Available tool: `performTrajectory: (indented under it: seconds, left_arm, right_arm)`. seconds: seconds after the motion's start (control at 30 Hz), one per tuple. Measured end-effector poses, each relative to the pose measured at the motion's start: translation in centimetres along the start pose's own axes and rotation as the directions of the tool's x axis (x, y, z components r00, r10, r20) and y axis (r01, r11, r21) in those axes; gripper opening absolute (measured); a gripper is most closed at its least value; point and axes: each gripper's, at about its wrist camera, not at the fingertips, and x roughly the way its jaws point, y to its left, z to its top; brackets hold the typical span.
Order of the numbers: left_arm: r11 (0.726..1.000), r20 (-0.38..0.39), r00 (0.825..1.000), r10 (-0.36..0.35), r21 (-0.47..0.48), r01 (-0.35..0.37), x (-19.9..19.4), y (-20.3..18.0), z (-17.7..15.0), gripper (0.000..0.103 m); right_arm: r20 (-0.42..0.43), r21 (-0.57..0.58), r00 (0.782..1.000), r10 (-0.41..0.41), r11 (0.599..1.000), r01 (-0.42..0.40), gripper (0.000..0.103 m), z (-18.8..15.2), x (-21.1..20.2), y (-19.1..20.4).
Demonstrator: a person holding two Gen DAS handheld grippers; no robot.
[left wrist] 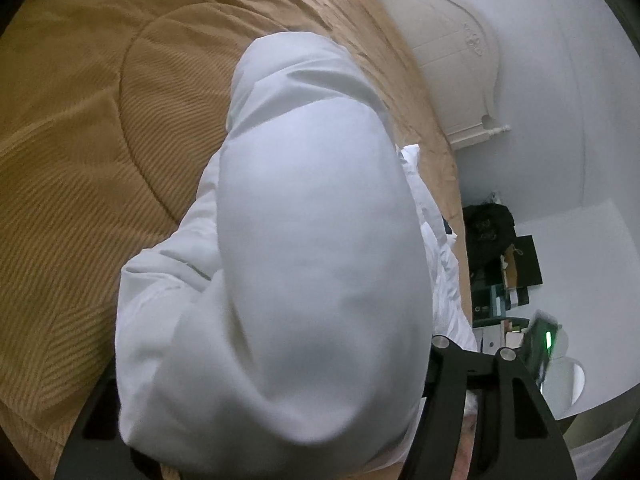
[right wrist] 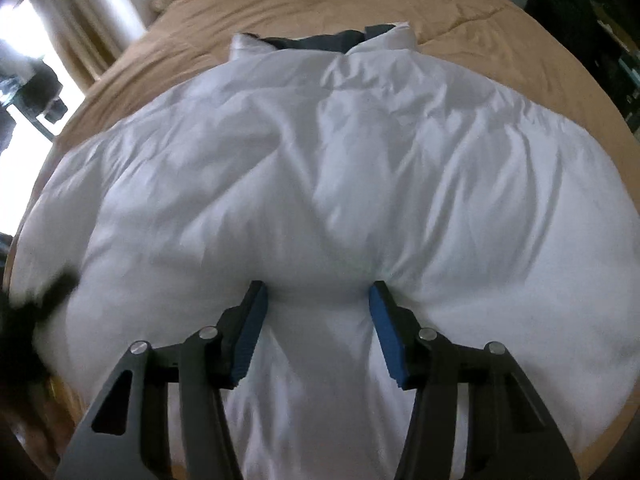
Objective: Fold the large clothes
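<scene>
A white puffy jacket [right wrist: 320, 160] lies spread on a tan bed cover [right wrist: 320, 4], its collar with a dark lining [right wrist: 312, 42] at the far end. My right gripper [right wrist: 318, 292] points down at the near hem. Its blue pads [right wrist: 252, 332] press in from both sides on a bunched ridge of the white fabric. In the left wrist view a fat white sleeve [left wrist: 312, 220] swells up over my left gripper [left wrist: 272, 340] and fills the space between its fingers. It hides the pads. Only the black linkage [left wrist: 480, 364] on the right shows.
The tan cover [left wrist: 100, 140] stretches wide to the left of the sleeve. A white headboard [left wrist: 452, 52] and a pale wall stand on the right. Dark bags and boxes [left wrist: 500, 248] sit on the floor beside the bed. A bright window [right wrist: 24, 40] is at the left.
</scene>
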Motion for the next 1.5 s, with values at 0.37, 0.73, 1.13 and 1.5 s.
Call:
performTrajectory:
  seconds: [0.37, 0.73, 1.13, 1.5]
  left_arm:
    - [0.999, -0.025, 0.999, 0.029, 0.041, -0.028, -0.2, -0.9, 0.9, 0.065]
    - [1.000, -0.032, 0.999, 0.023, 0.016, -0.022, -0.7, 0.7, 1.6, 0.065]
    - [0.997, -0.011, 0.998, 0.065, 0.038, -0.065, 0.0, -0.6, 1.0, 0.065]
    - [0.994, -0.037, 0.996, 0.080, 0.082, -0.076, -1.6, -2.4, 0.3, 0.065]
  right_arm:
    - [-0.126, 0.021, 0.985, -0.120, 0.992, 0.123, 0.021, 13.8, 8.7, 0.0]
    - [-0.087, -0.034, 0.992, -0.091, 0.996, 0.088, 0.019, 13.9, 6.0, 0.9]
    - [-0.115, -0.041, 0.985, 0.128, 0.990, -0.134, 0.020, -2.4, -3.1, 0.8]
    - [-0.155, -0.079, 0.983, 0.099, 0.991, -0.113, 0.016, -3.7, 2.8, 0.6]
